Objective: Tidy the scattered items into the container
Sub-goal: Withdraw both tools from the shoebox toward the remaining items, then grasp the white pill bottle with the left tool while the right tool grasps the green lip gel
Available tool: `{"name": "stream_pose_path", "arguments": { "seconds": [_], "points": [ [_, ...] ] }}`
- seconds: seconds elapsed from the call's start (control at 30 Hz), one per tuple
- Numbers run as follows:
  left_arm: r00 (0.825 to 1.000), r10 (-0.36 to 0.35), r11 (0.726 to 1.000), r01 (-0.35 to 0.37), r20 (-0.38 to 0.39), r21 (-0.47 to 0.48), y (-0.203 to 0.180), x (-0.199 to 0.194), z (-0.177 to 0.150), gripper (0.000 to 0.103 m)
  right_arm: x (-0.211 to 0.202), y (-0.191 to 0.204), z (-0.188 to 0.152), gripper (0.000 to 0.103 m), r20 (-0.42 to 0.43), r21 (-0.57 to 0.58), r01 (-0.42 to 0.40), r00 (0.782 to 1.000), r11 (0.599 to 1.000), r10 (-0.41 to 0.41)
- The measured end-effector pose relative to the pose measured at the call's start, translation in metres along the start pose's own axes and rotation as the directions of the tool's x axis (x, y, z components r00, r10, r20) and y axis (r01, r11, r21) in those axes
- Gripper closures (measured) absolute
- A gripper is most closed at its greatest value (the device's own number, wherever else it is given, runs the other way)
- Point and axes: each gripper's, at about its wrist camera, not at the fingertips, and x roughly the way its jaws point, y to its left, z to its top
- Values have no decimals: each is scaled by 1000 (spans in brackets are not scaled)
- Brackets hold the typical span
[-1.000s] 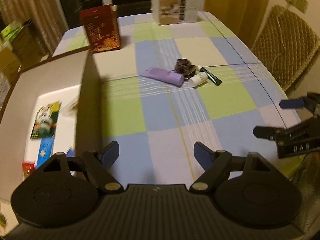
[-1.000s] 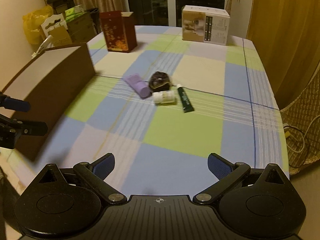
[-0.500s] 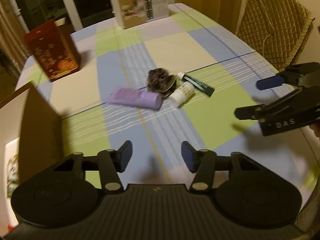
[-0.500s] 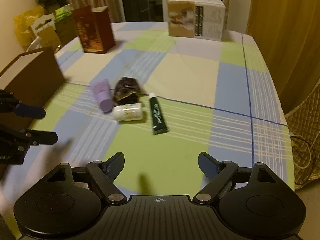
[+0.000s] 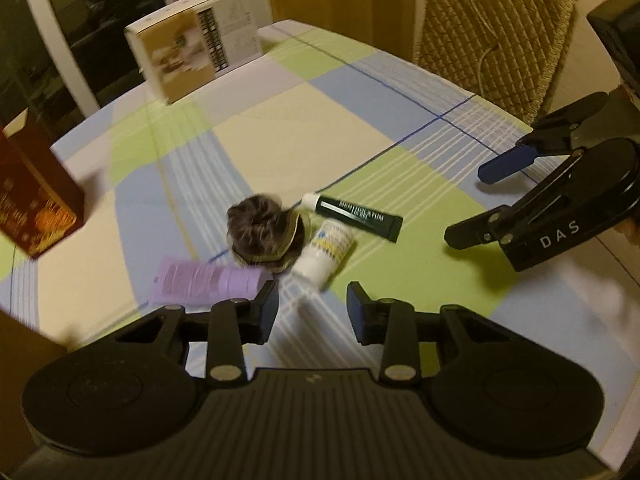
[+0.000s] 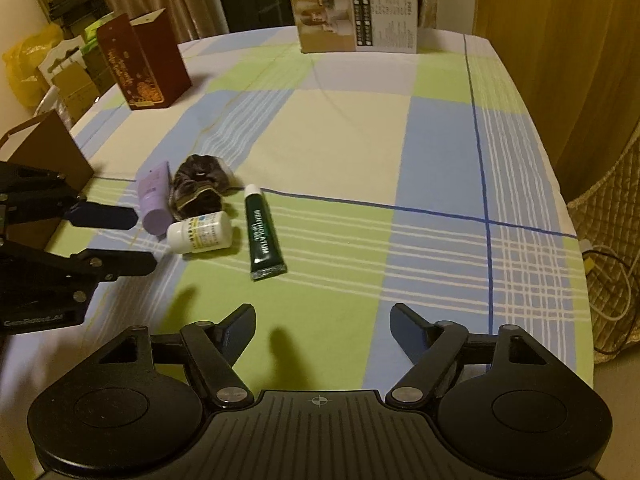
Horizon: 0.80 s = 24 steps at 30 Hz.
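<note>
Four items lie clustered on the checked tablecloth: a purple tube point(image 5: 208, 286) point(image 6: 154, 200), a dark scrunchie point(image 5: 260, 232) point(image 6: 198, 188), a small white bottle point(image 5: 326, 252) point(image 6: 200, 232) and a dark green tube point(image 5: 358, 216) point(image 6: 262, 236). My left gripper point(image 5: 313, 312) point(image 6: 134, 240) is open, low over the cloth, just short of the white bottle and the purple tube's cap. My right gripper point(image 6: 324, 328) point(image 5: 474, 204) is open and empty, a little way right of the green tube. Only a corner of the brown container point(image 6: 44, 148) point(image 5: 20, 344) shows, at the left.
A dark red box point(image 6: 144, 64) point(image 5: 28, 200) stands at the far left of the table. A white and tan carton point(image 6: 356, 12) point(image 5: 192, 56) stands at the far edge. A padded chair point(image 5: 492, 32) and cables point(image 6: 612, 280) are beyond the table's right edge.
Both grippers have closed in on the item cluster. The left one swung right, away from the container, and its jaws narrowed somewhat. Nothing has been grasped.
</note>
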Motion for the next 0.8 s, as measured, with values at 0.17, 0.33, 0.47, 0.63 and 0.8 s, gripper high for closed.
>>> {"name": "stream_pose_path", "arguments": {
  "seconds": [0.17, 0.33, 0.47, 0.63, 0.8],
  "points": [
    [1000, -23, 998, 23, -4, 67, -7, 22, 11, 70, 1, -5, 0, 22, 1, 21, 1, 1000, 1000, -1],
    [1000, -21, 997, 22, -17, 68, -6, 39, 14, 79, 2, -6, 0, 22, 1, 19, 1, 1000, 1000, -1],
    [999, -11, 1000, 11, -32, 20, 1, 37, 8, 81, 3, -3, 0, 22, 10, 6, -8, 1000, 1000, 8],
    [996, 35, 993, -44, -84, -107, 15, 20, -12, 81, 10, 4, 6, 41, 45, -24, -47, 998, 999, 48],
    [988, 86, 960, -117, -129, -255, 37, 1, -36, 81, 30, 20, 14, 41, 67, -90, -64, 995, 994, 70]
  ]
}}
